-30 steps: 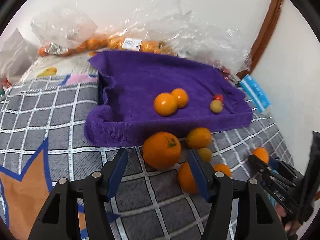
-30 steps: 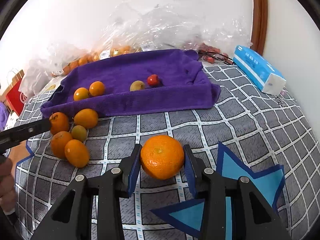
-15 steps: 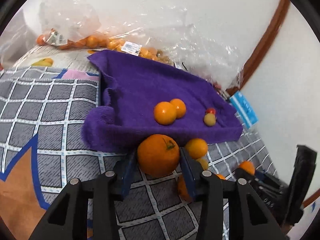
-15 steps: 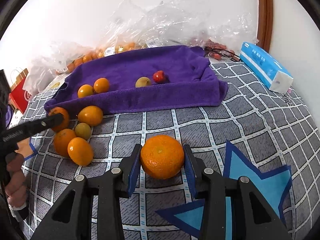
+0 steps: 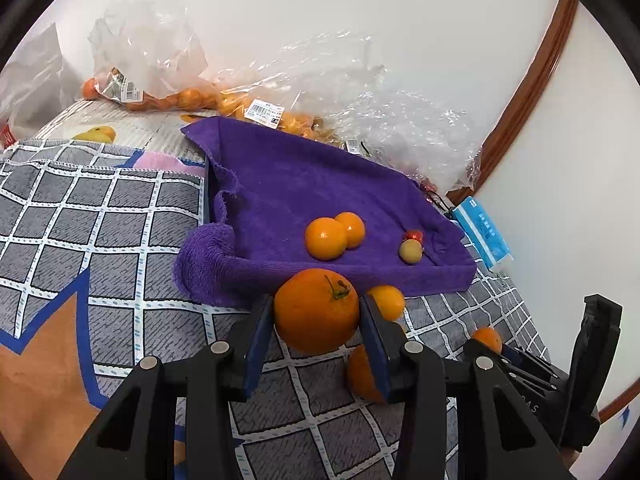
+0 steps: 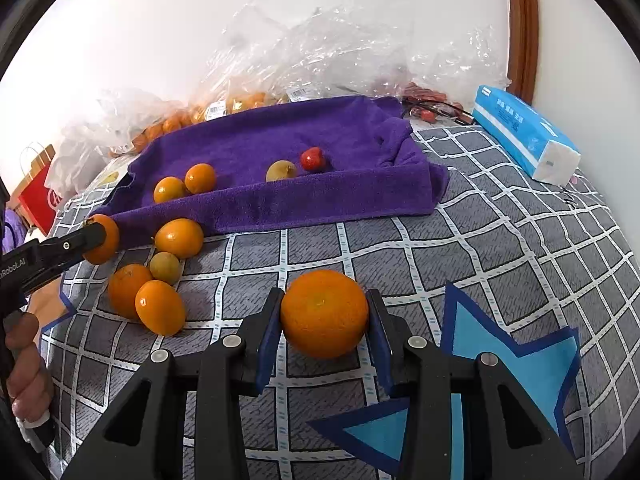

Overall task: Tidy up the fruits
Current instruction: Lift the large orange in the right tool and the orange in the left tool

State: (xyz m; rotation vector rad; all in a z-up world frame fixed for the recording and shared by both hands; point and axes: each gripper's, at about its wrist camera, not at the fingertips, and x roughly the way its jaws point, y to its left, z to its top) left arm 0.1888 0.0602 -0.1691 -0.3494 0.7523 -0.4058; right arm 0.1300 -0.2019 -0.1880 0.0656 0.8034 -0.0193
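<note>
My left gripper (image 5: 316,316) is shut on a large stemmed orange (image 5: 316,310), held just in front of the purple towel tray (image 5: 280,184). My right gripper (image 6: 323,316) is shut on another large orange (image 6: 324,313) above the checked cloth, nearer than the tray (image 6: 320,200). On the towel lie two small oranges (image 5: 334,235), a yellow-green fruit (image 5: 410,251) and a small red fruit (image 5: 414,235). Several loose oranges (image 6: 160,272) lie on the cloth in front of the tray's left end. The left gripper also shows in the right wrist view (image 6: 94,238).
Clear plastic bags with small oranges (image 5: 192,98) lie behind the tray by the wall. A blue tissue pack (image 6: 524,138) sits at the right. A red paper bag (image 6: 38,192) stands at the far left. The grey checked cloth (image 6: 480,248) covers the surface.
My left gripper closed on the stemmed orange and lifted it toward the tray's front edge. My right gripper kept hold of its orange and moved little.
</note>
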